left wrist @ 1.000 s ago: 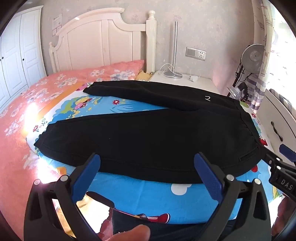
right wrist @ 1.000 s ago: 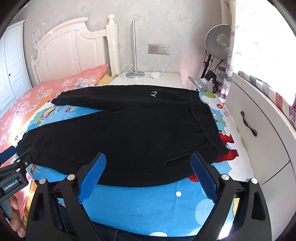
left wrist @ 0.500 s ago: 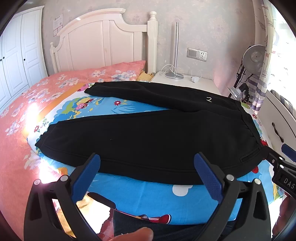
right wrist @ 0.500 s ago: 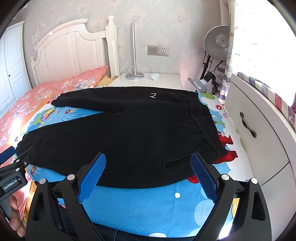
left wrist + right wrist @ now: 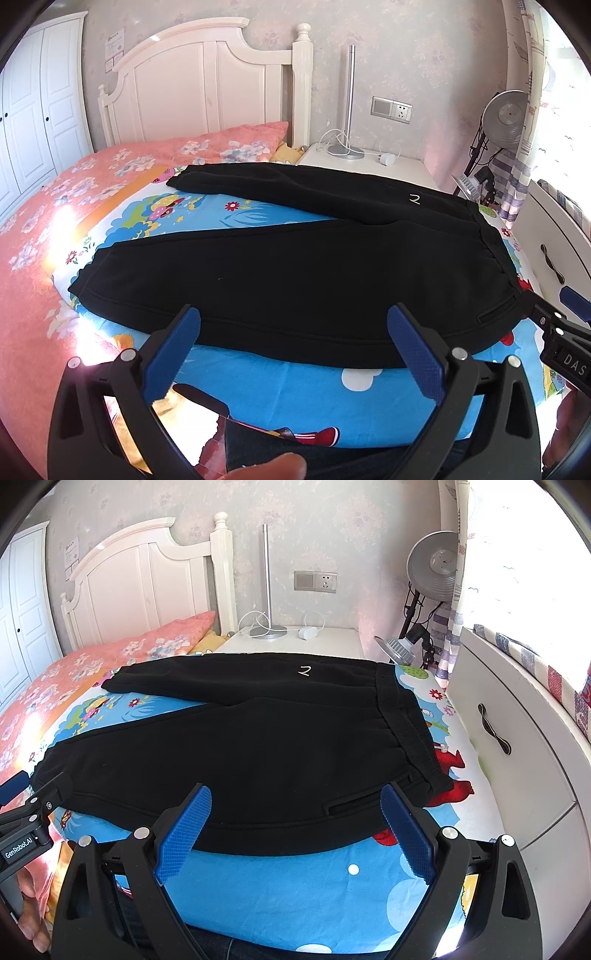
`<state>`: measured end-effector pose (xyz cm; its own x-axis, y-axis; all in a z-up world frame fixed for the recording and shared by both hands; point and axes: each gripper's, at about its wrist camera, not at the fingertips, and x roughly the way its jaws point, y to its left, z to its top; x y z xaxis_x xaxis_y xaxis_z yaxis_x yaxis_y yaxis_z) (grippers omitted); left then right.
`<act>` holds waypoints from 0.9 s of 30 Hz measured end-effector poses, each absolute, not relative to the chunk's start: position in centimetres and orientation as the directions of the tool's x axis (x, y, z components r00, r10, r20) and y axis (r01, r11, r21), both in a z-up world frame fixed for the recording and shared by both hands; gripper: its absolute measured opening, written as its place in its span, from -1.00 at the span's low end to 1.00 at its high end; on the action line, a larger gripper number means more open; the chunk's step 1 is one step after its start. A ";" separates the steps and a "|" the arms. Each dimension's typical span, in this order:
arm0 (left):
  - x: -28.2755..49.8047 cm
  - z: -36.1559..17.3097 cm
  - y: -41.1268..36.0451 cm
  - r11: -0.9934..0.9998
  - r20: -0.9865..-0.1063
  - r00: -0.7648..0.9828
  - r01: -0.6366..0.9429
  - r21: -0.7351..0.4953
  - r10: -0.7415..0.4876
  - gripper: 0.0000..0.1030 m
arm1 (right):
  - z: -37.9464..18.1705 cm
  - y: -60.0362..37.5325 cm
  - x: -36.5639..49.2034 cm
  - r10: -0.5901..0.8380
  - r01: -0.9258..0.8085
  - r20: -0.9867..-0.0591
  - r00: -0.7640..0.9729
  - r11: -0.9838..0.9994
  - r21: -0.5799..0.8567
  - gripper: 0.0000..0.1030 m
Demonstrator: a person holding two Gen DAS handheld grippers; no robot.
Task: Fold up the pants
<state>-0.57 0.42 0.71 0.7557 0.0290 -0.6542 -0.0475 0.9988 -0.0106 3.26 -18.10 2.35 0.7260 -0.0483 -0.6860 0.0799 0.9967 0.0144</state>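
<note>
Black pants [image 5: 295, 273] [image 5: 266, 746] lie flat on a blue cartoon blanket [image 5: 295, 384] [image 5: 314, 878] on the bed, legs spread apart toward the left, waistband at the right. A small white mark sits near the waist. My left gripper [image 5: 293, 325] hovers open above the near leg's lower edge, nothing between its blue pads. My right gripper [image 5: 295, 805] is open too, held over the near edge by the hip pocket slit [image 5: 369, 801]. Each gripper shows at the other view's side edge.
A pink floral quilt [image 5: 44, 229] covers the bed's left side. A white headboard [image 5: 199, 88] stands behind. A white nightstand [image 5: 295, 642] holds a lamp base and charger. A white drawer unit [image 5: 517, 746] and a fan [image 5: 432, 565] flank the right.
Both grippers have drifted slightly back and up, so the pants sit a little lower and fuller in view. Both stay open; the pants have not moved.
</note>
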 end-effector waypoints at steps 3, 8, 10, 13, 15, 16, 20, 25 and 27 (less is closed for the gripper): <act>-0.6 0.7 0.4 0.999 -0.655 0.755 -0.048 -0.010 0.029 0.96 | 2.3 -18.1 3.2 -0.049 0.080 -0.686 0.726 0.997 0.013 0.75; -0.5 0.7 0.4 0.999 -0.656 0.755 -0.047 -0.012 0.028 0.96 | 2.3 -18.2 3.2 -0.048 0.081 -0.686 0.726 0.997 0.015 0.75; -0.6 0.7 0.4 0.999 -0.656 0.754 -0.047 -0.011 0.028 0.96 | 2.4 -18.2 3.3 -0.049 0.081 -0.685 0.727 0.997 0.014 0.75; -0.6 0.7 0.4 0.999 -0.655 0.755 -0.047 -0.012 0.028 0.96 | 2.3 -18.2 3.3 -0.048 0.081 -0.686 0.726 0.997 0.016 0.75; -0.6 0.7 0.4 0.999 -0.655 0.755 -0.047 -0.011 0.028 0.96 | 2.3 -18.2 3.2 -0.049 0.081 -0.686 0.726 0.997 0.015 0.75; -0.6 0.6 0.4 0.999 -0.656 0.755 -0.047 -0.011 0.028 0.96 | 2.3 -18.2 3.2 -0.049 0.081 -0.686 0.726 0.997 0.015 0.75; -0.6 0.6 0.3 0.999 -0.657 0.754 -0.049 -0.012 0.029 0.96 | 2.3 -18.2 3.2 -0.049 0.082 -0.685 0.727 0.997 0.015 0.75; -0.7 0.5 0.3 0.999 -0.657 0.753 -0.048 -0.013 0.028 0.96 | 2.2 -18.2 3.2 -0.049 0.080 -0.686 0.726 0.997 0.015 0.75; -0.7 0.4 0.3 0.999 -0.659 0.752 -0.047 -0.014 0.026 0.96 | 2.2 -18.2 3.2 -0.049 0.081 -0.686 0.726 0.997 0.015 0.75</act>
<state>-0.66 0.34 0.42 0.7517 0.0261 -0.6590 -0.0473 0.9988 -0.0144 3.20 -18.17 2.23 0.7261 -0.0487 -0.6859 0.0811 0.9966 0.0151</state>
